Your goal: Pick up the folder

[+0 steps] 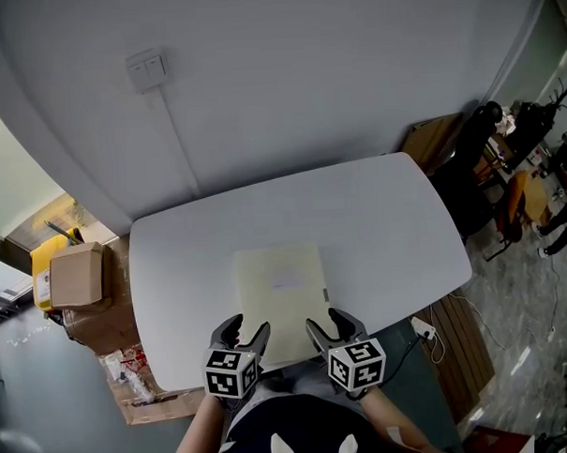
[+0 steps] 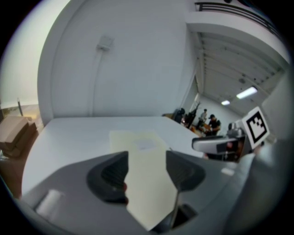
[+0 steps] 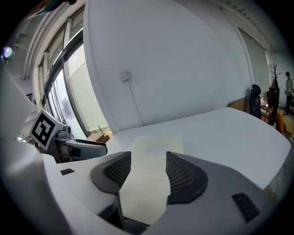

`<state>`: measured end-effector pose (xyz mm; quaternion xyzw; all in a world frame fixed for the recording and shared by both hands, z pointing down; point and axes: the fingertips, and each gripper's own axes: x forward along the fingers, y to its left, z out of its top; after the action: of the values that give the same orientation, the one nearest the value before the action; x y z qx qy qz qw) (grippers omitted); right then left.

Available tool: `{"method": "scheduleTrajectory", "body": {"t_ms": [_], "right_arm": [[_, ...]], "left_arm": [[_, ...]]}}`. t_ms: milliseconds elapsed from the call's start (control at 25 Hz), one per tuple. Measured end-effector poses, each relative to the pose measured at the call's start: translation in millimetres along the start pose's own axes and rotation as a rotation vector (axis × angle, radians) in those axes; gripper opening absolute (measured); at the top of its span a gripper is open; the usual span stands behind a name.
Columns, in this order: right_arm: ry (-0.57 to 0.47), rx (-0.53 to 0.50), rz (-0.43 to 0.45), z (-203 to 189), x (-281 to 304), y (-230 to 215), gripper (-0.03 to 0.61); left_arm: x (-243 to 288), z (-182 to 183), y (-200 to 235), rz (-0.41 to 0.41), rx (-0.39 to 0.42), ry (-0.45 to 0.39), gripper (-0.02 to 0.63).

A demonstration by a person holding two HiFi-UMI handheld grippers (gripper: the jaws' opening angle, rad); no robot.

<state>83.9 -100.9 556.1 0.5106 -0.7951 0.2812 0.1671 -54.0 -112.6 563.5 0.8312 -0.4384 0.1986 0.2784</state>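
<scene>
A pale cream folder (image 1: 279, 296) lies flat on the white table (image 1: 387, 226), close to the front edge. My left gripper (image 1: 246, 329) hangs over the folder's near left corner, its jaws open and empty. My right gripper (image 1: 329, 323) hangs over the near right corner, also open and empty. In the left gripper view the folder (image 2: 140, 147) runs away from between the open jaws of the gripper (image 2: 147, 173), and the right gripper (image 2: 216, 144) shows at the right. In the right gripper view the folder (image 3: 156, 149) lies between the open jaws of the gripper (image 3: 148, 173).
A cardboard box (image 1: 76, 275) and a yellow object (image 1: 48, 252) sit left of the table on more boxes. A wall switch (image 1: 147, 69) is on the curved wall behind. A power strip (image 1: 423, 329) hangs at the table's right front. Chairs and office clutter (image 1: 519, 145) stand far right.
</scene>
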Motion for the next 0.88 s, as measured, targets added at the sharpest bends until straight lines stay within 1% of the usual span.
{"method": "scheduleTrajectory", "body": {"t_ms": [120, 360, 640, 880], "right_arm": [[0.023, 0.006, 0.000, -3.2, 7.6, -8.1, 0.218], [0.078, 0.020, 0.008, -12.0, 23.8, -23.8, 0.239], [0.131, 0.049, 0.031, -16.4, 38.0, -36.9, 0.249], [0.165, 0.067, 0.039, -18.0, 50.4, -46.2, 0.262]], "left_arm": [[7.6, -5.3, 5.3, 0.017, 0.001, 0.032, 0.251], [19.7, -12.4, 17.0, 0.049, -0.008, 0.070, 0.256], [32.8, -19.7, 27.3, 0.067, -0.030, 0.118, 0.258], [41.7, -26.3, 35.0, 0.068, -0.065, 0.150, 0.258]]}}
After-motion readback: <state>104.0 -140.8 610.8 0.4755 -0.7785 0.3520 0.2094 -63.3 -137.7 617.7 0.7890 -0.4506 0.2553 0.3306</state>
